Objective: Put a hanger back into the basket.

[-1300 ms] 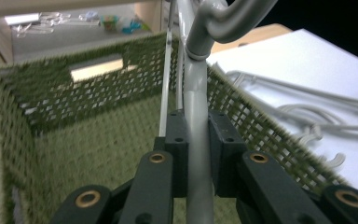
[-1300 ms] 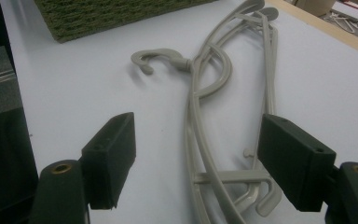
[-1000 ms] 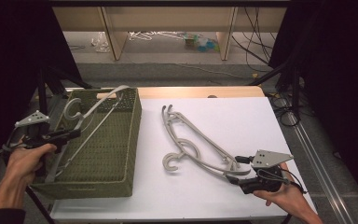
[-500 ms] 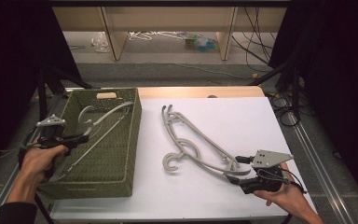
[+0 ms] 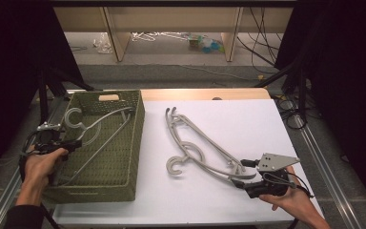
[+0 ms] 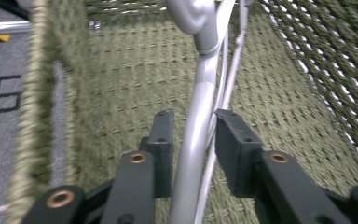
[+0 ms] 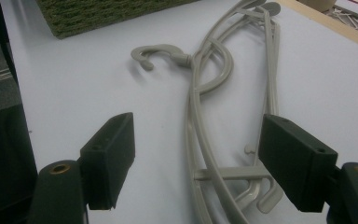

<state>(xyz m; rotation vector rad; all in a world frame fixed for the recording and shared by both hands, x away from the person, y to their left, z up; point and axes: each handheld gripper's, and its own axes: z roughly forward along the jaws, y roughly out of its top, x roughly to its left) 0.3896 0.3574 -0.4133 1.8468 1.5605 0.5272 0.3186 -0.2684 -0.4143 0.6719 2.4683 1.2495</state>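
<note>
A green woven basket (image 5: pixel 132 177) stands on the left of the table. One grey plastic hanger (image 5: pixel 106 118) leans inside it, hook up near the left rim. My left gripper (image 5: pixel 71 143) reaches over that rim and is shut on the hanger's stem (image 6: pixel 199 98) just below the hook, above the basket floor (image 6: pixel 121 70). Two more grey hangers (image 5: pixel 195 148) lie stacked on the white table. My right gripper (image 5: pixel 242 174) stands open at their near end, one jaw on each side of the hanger ends (image 7: pixel 205 79), touching neither.
The white tabletop (image 5: pixel 252 124) has free room to the right and behind the hangers. Its wooden far edge (image 5: pixel 205 94) borders a floor with shelving and clutter. Black stands and cables flank both sides.
My left gripper has come down and toward me with the hanger, from above the basket to inside it. The right gripper and the table hangers have not moved.
</note>
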